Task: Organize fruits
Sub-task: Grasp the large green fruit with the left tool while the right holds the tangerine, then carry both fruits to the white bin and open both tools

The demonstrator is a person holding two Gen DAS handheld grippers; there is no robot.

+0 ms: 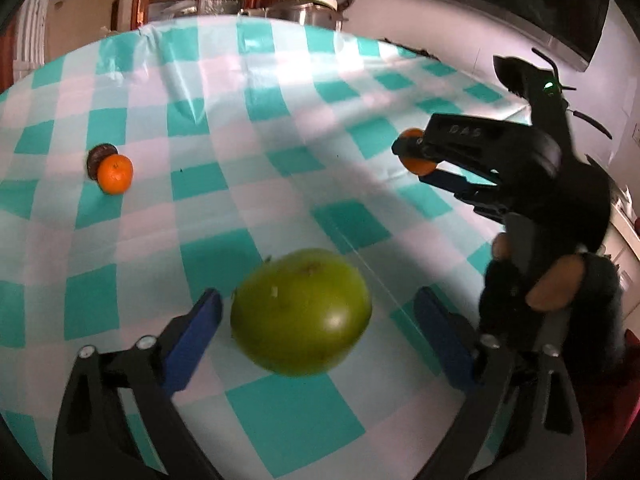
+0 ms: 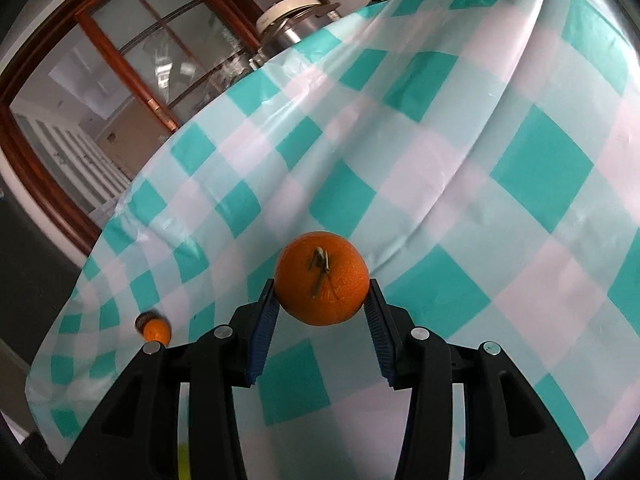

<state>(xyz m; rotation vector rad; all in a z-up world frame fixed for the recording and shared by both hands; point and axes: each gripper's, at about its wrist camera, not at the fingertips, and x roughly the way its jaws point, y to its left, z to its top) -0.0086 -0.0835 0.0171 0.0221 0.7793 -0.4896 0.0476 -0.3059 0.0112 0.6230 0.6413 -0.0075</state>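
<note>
A green apple lies on the checked tablecloth between the blue pads of my left gripper, which is open; the pads stand clear of the apple on both sides. My right gripper is shut on a tangerine with a dry stem and holds it above the table. In the left wrist view that gripper shows at the right with the tangerine in it. A second tangerine lies at the far left, touching a dark brown round fruit. Both show small in the right wrist view.
A teal and white checked cloth covers the table. A steel pot with a white lid stands beyond the far edge. A wood-framed glass door is behind it. The cloth's left edge hangs over the table.
</note>
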